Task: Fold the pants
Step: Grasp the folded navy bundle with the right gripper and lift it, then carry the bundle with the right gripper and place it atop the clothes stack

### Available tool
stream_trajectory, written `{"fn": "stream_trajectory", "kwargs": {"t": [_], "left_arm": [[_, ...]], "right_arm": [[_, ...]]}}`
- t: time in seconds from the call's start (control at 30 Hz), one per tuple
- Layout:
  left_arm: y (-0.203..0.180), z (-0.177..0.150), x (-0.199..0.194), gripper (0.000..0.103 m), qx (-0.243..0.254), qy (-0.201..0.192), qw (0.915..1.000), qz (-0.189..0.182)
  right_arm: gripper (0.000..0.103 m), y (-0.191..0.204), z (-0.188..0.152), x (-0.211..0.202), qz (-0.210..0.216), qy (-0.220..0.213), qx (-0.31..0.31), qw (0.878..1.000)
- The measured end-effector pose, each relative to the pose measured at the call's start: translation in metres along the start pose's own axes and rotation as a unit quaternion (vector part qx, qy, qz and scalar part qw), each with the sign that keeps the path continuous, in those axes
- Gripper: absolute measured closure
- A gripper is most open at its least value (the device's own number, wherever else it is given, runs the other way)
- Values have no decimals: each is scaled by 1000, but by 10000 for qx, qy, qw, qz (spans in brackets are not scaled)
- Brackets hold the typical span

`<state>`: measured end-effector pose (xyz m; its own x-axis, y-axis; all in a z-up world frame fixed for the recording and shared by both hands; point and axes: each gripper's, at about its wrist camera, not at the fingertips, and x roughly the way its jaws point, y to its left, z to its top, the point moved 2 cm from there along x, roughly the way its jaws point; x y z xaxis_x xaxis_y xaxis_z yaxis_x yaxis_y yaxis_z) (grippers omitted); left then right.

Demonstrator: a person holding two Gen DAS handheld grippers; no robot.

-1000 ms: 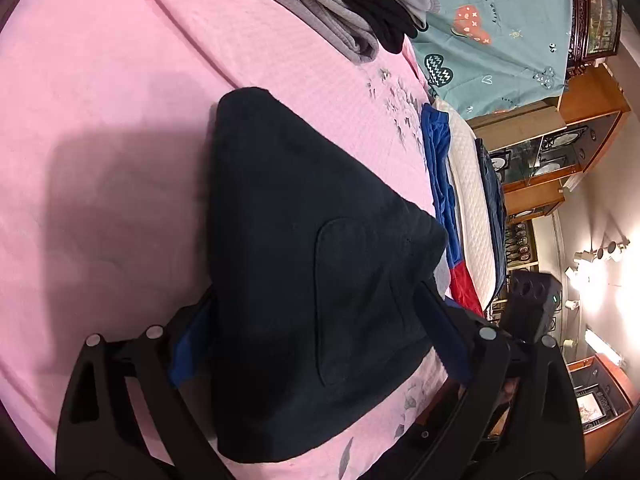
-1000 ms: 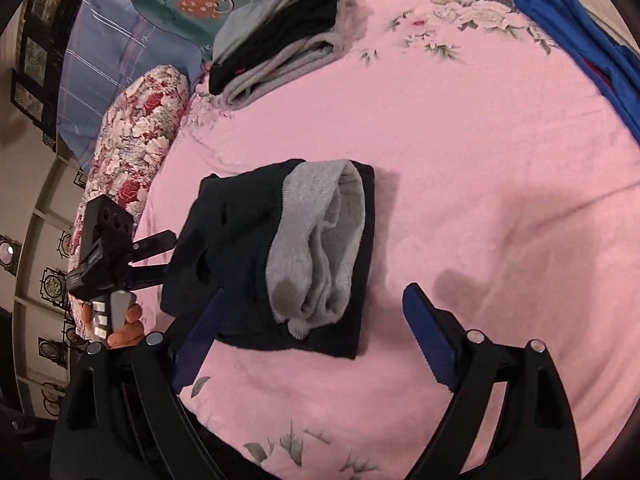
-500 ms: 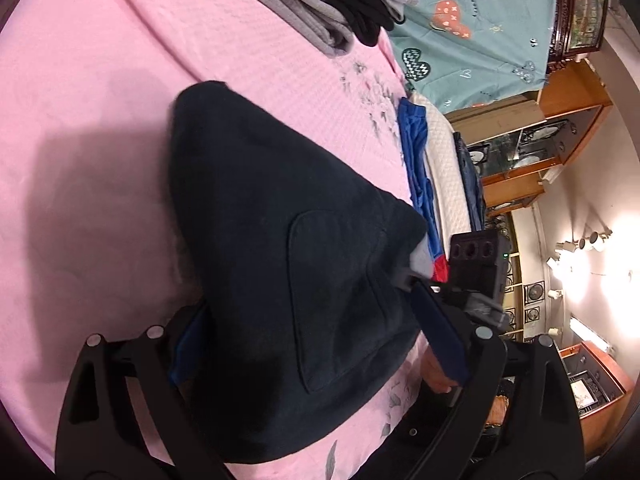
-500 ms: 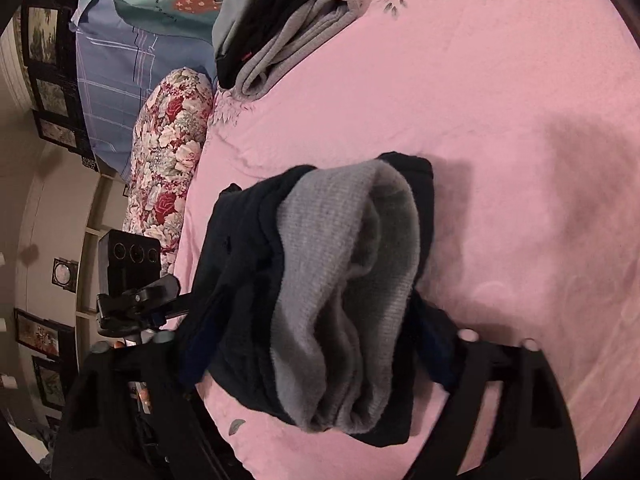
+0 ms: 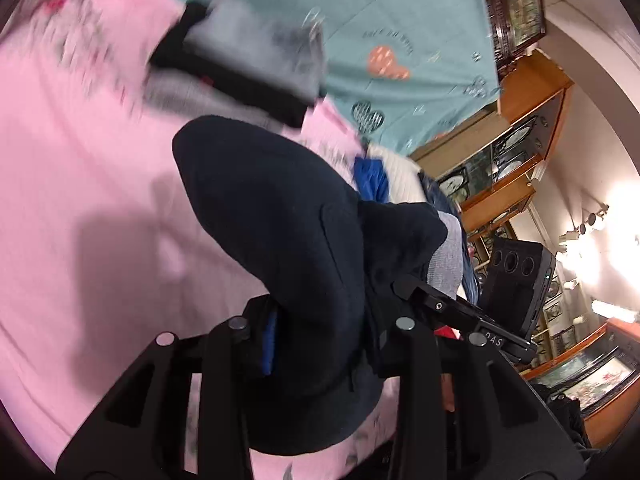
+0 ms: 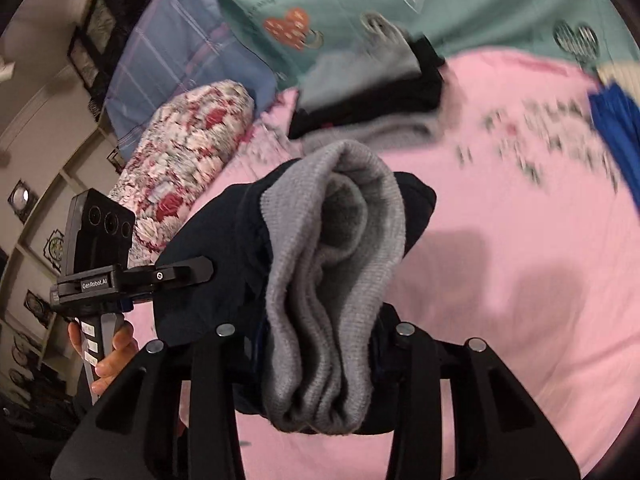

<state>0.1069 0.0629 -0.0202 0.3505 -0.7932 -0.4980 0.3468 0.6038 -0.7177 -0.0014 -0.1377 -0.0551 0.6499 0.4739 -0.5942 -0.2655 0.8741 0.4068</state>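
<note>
The folded pants are a dark navy bundle with a grey knit inside. They hang lifted above the pink bed sheet. My left gripper has its jaws closing on one end, and the cloth fills the gap between the blue pads. My right gripper has its jaws closing on the other end, pressed on the grey and navy layers. Each gripper shows in the other's view, the right one and the left one, held by a person's hand.
A stack of folded grey and black clothes lies farther back on the bed, before a teal blanket. A blue garment lies at the right edge. A floral pillow is at the left, and wooden cabinets stand beyond the bed.
Both grippers closed from wide open onto the ends of the folded pants and rose, lifting the bundle off the sheet. Both views tilted up toward the headboard.
</note>
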Motion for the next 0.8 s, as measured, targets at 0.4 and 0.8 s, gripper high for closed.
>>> {"fn": "stream_trajectory", "kwargs": {"t": [0.4,0.8], "left_arm": [[11,292,78,63,364,-260,9925,1140],[100,302,135,25,-240,166,9891,1443]], "right_arm": [[64,-41,295,94,-390,-368,-37,9986],[32,-154,300,186,-520,-45,809,9953]]}}
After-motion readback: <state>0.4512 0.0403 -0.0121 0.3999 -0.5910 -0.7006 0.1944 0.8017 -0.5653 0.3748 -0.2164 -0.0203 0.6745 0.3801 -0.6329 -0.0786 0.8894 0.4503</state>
